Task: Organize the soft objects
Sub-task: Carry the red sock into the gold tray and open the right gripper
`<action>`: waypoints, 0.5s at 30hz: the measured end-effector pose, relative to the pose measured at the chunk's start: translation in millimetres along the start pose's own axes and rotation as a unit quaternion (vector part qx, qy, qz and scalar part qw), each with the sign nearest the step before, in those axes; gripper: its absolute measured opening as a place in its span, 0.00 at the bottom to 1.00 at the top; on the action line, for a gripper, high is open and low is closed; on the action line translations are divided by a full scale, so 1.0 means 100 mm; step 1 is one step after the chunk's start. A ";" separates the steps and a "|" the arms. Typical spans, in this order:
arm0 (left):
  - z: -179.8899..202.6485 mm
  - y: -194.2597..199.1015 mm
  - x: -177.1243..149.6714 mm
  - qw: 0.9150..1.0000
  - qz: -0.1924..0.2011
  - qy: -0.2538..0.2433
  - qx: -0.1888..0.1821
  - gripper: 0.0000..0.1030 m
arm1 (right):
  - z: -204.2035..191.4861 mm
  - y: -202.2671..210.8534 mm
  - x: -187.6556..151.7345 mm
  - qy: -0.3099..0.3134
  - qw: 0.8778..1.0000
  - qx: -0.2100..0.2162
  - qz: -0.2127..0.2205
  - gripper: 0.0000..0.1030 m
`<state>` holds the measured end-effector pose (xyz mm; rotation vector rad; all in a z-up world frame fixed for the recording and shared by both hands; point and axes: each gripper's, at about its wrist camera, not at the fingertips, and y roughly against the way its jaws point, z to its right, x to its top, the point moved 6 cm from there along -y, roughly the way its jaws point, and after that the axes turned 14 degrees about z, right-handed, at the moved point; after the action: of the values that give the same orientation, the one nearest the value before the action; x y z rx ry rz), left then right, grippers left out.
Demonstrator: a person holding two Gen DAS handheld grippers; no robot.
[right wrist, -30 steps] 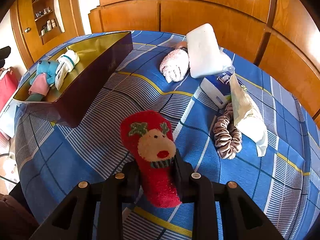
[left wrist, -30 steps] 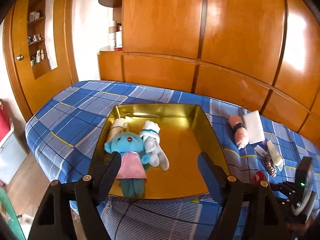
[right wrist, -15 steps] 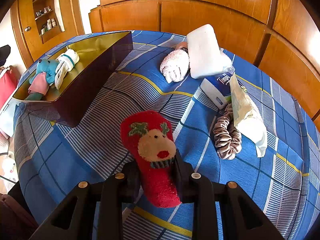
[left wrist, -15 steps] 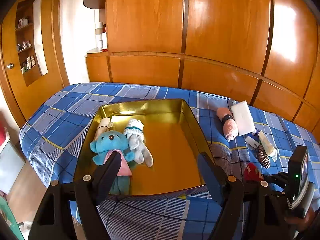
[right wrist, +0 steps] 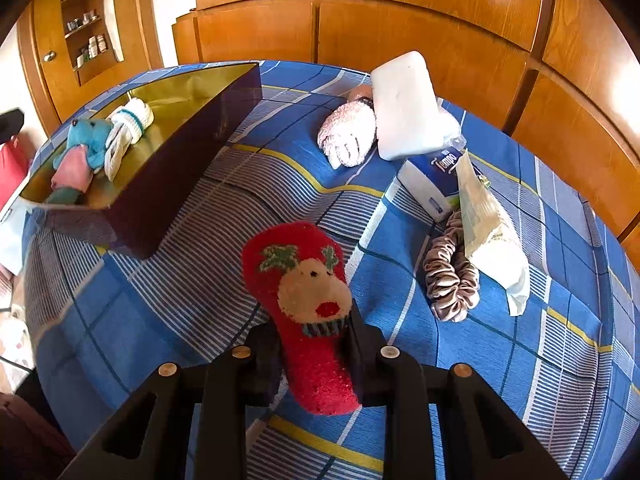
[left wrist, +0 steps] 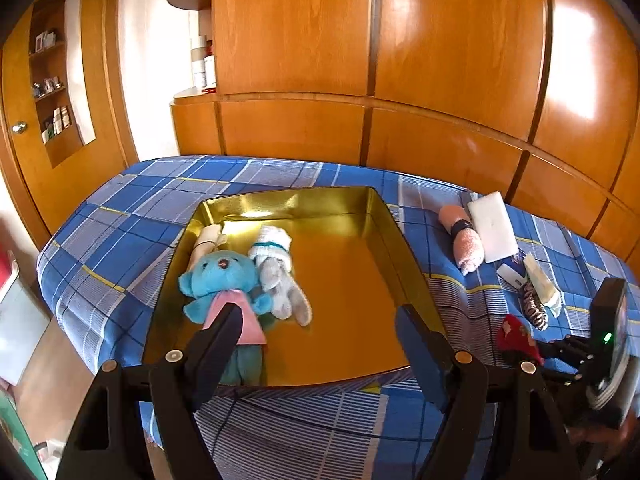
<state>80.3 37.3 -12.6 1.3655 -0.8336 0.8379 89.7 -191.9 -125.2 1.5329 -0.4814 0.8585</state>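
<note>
My right gripper (right wrist: 316, 356) is shut on a red reindeer sock (right wrist: 304, 292), which rests on the blue plaid bed; the sock (left wrist: 516, 336) also shows at the right of the left wrist view. My left gripper (left wrist: 320, 344) is open and hovers at the near edge of the gold tray (left wrist: 360, 196), nothing between its fingers. In the tray lie a blue teddy bear (left wrist: 224, 284) in a pink dress, a white and grey sock roll (left wrist: 276, 264) and a beige roll (left wrist: 206, 240). The same tray (right wrist: 192, 80) sits at upper left in the right wrist view.
On the bed right of the tray lie a pink fuzzy sock roll (right wrist: 348, 136), a white foam block (right wrist: 408, 108), a tissue pack (right wrist: 432, 180), a satin scrunchie (right wrist: 452, 276) and a pale sachet (right wrist: 488, 236). Wooden wardrobe panels (left wrist: 440, 60) rise behind the bed.
The left wrist view has shifted, so the tray now sits more to the right in it. The right gripper stays shut on the red sock in the same place.
</note>
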 end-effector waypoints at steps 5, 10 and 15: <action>-0.29 0.00 -0.06 0.999 -0.005 0.020 0.024 0.77 | -0.11 0.12 0.35 -0.031 0.999 0.016 0.029 0.24; -0.62 0.03 -0.16 0.997 -0.010 0.043 0.056 0.77 | -0.51 0.12 0.71 0.000 0.998 0.042 0.050 0.24; -0.96 0.09 -0.22 0.994 -0.010 0.065 0.089 0.77 | -0.98 0.06 0.97 0.034 0.995 0.065 0.065 0.24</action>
<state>63.8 132.8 -31.0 1.4549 -0.6546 0.9938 123.7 -80.5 -51.5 1.5977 -0.4862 1.0569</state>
